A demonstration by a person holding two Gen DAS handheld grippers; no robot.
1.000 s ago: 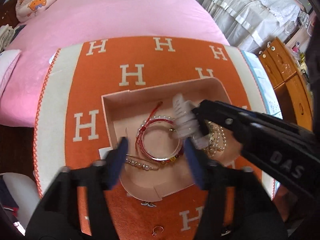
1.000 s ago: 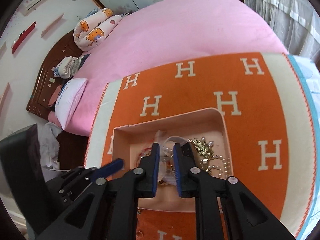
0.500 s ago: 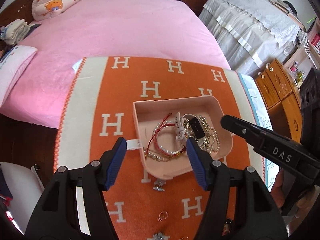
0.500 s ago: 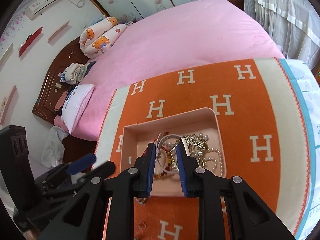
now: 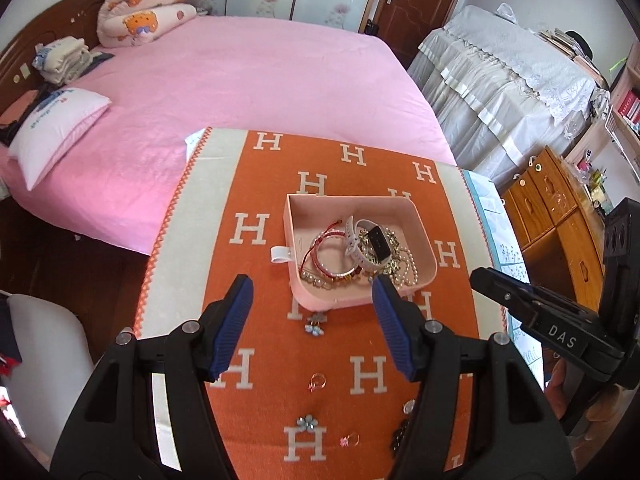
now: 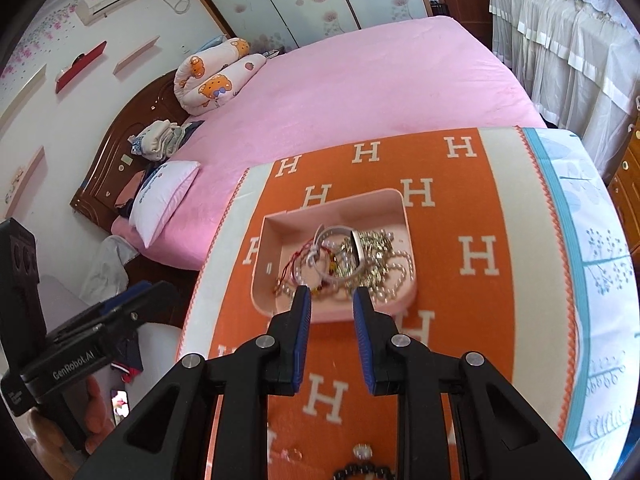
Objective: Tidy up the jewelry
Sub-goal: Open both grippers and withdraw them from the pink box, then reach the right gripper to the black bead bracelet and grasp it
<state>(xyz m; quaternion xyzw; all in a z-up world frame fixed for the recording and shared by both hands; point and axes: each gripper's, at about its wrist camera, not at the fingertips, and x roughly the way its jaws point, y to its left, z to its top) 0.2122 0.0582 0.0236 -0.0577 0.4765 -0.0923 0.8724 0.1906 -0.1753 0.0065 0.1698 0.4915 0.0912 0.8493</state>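
A pink tray point(image 5: 352, 199) sits on the orange H-patterned blanket point(image 5: 256, 232). In it lie a white watch point(image 5: 370, 240), a red string bracelet point(image 5: 320, 246), pearl strands point(image 5: 406, 264) and gold chains. My left gripper point(image 5: 311, 284) hovers above the tray's near edge, open wide, with nothing between its fingers. My right gripper point(image 6: 331, 294) hangs over the same tray's point(image 6: 336, 200) near wall, its jaws a narrow gap apart and holding nothing. The watch point(image 6: 358, 254) lies beyond its tips.
Loose pieces lie on the blanket near me: flower earrings point(image 5: 314, 327), a ring point(image 5: 317, 380), a pink ring point(image 5: 348, 438) and a dark bead bracelet point(image 6: 360, 472). A pink bed point(image 5: 240, 80) lies behind. A wooden cabinet point(image 5: 560, 232) stands on the right.
Both grippers pulled back and rose away from the tray. The right gripper let go of the white watch, which now lies in the tray.
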